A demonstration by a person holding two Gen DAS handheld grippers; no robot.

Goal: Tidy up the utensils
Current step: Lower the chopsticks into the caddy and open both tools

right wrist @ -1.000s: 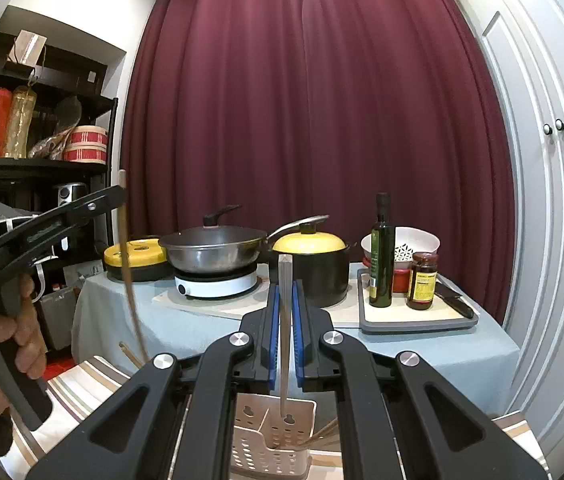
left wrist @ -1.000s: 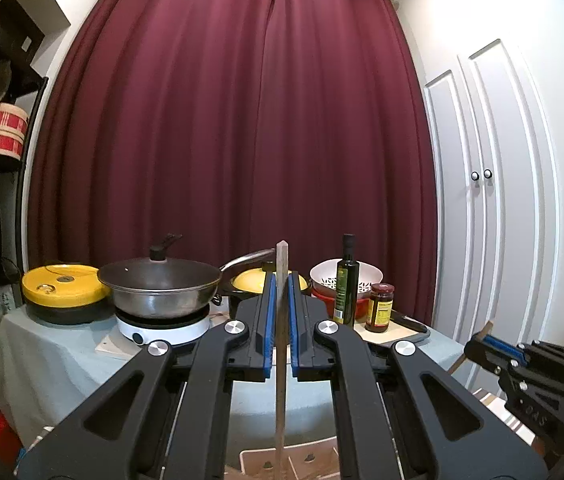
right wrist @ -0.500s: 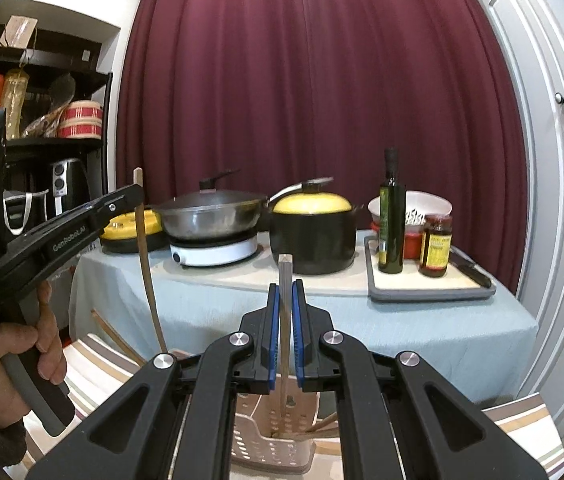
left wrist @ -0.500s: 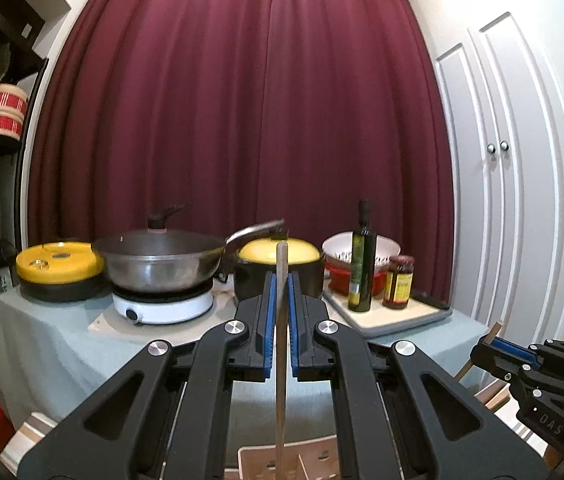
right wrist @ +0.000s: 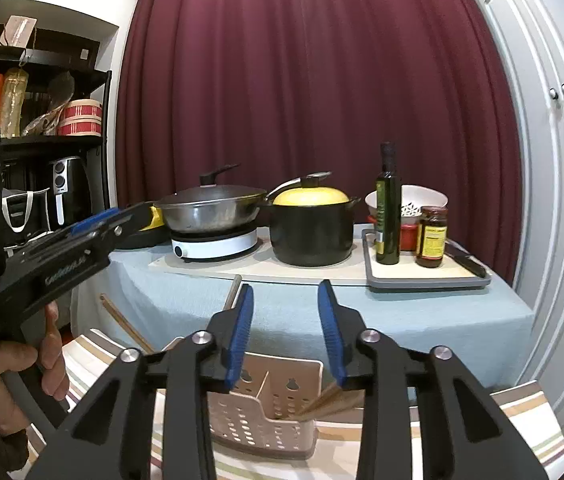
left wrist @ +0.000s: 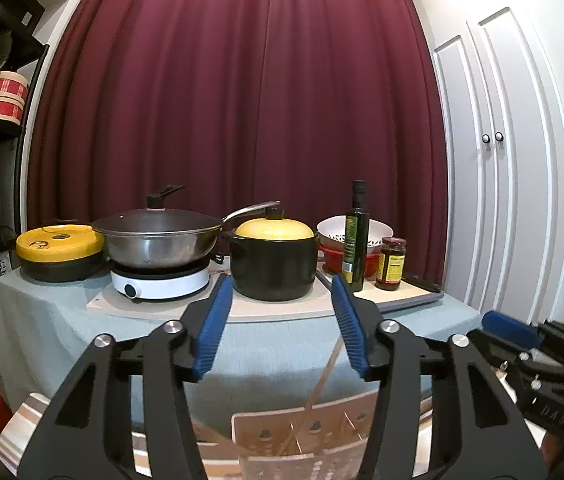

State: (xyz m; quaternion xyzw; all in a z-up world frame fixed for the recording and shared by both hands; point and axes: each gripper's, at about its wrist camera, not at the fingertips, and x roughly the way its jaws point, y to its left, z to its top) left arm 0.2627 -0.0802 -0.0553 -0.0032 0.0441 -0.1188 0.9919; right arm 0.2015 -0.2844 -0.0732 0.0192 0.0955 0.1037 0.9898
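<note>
**Right wrist view: both tongs apart above the utensil basket**

We see the right gripper [right wrist: 286, 330] with jaws spread, nothing between them. Just below sits the perforated basket [right wrist: 266, 408] on a striped cloth; chopsticks [right wrist: 330, 402] lean inside. Our left gripper [left wrist: 280, 326] is likewise apart, one chopstick [left wrist: 324, 376] standing loose in the basket. Beyond, on the table's far edge: wok [right wrist: 212, 210], yellow-lidded pot [right wrist: 312, 228].

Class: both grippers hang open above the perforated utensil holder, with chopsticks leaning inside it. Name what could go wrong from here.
1. The chopstick leans steeply in the utensil holder; it might tip out.
2. The right gripper hangs close over the holder; dropping lower could knock the leaning sticks.
3. Loose chopsticks lie beside the holder and may be missed.
</note>
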